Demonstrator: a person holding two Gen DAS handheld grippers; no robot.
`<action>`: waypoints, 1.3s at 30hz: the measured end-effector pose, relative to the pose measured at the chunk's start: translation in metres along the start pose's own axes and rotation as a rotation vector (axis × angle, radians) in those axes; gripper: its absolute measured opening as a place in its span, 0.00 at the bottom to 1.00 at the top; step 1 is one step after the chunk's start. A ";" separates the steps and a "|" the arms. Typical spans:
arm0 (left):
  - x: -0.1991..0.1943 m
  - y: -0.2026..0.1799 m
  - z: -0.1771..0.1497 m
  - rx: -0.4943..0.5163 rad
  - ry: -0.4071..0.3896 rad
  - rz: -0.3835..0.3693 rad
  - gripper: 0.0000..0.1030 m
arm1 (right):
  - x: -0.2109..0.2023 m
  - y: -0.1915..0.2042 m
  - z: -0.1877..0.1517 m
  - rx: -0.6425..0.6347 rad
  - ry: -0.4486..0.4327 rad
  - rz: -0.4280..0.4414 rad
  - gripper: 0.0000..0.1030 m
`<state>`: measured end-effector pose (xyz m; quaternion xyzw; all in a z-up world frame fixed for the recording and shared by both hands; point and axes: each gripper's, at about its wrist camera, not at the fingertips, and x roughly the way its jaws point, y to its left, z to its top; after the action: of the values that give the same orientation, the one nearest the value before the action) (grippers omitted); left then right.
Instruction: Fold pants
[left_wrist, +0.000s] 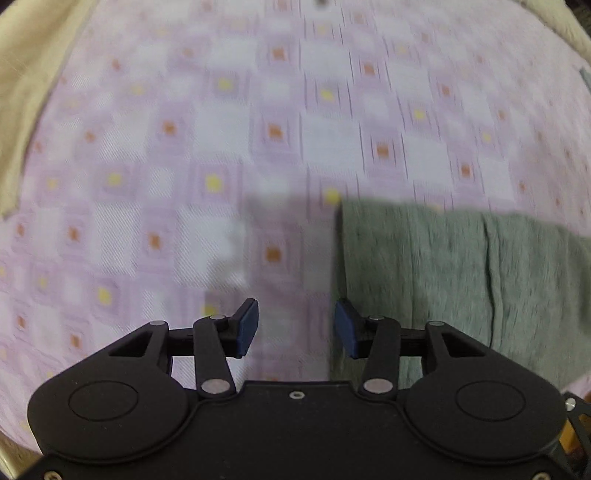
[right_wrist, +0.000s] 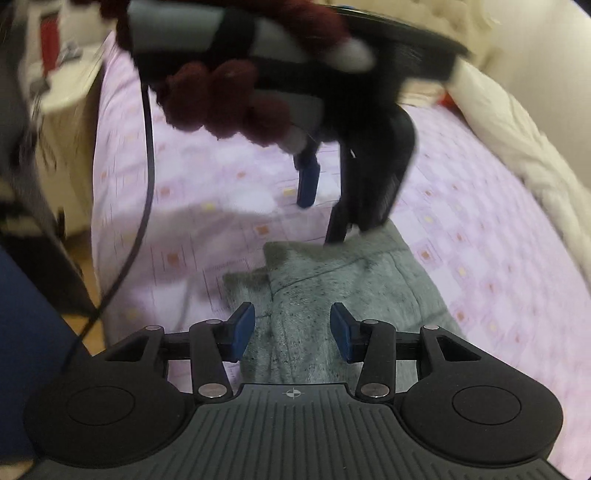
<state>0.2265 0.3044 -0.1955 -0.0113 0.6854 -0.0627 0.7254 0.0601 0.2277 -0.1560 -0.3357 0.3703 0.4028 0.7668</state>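
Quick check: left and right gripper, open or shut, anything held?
Left gripper: jaws open, nothing between them, beside the grey pants edge.
Right gripper: jaws open above the pants, not gripping.

No readable text, labels, brands or numbers anywhere. Only sign: small crosshair target mark on the right hand-held gripper (right_wrist: 293, 329) body, centred just behind its fingers.

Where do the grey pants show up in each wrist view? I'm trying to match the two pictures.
Left wrist view: the grey pants fill the lower right, their edge beside the left gripper.
Right wrist view: lower centre, running beneath the right gripper.
Shared landmark: the pink checked bedsheet under them.
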 end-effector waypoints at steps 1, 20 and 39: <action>0.005 -0.003 -0.003 0.003 0.030 -0.008 0.39 | 0.004 0.002 0.001 -0.004 0.002 -0.006 0.42; -0.060 0.008 -0.008 -0.069 -0.137 -0.036 0.27 | -0.024 0.005 0.008 0.013 -0.038 0.109 0.05; 0.002 -0.055 -0.039 0.127 -0.101 0.025 0.45 | -0.052 -0.049 -0.048 0.239 0.021 0.041 0.16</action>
<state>0.1832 0.2528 -0.1941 0.0399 0.6426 -0.0963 0.7590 0.0667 0.1473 -0.1256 -0.2383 0.4303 0.3679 0.7891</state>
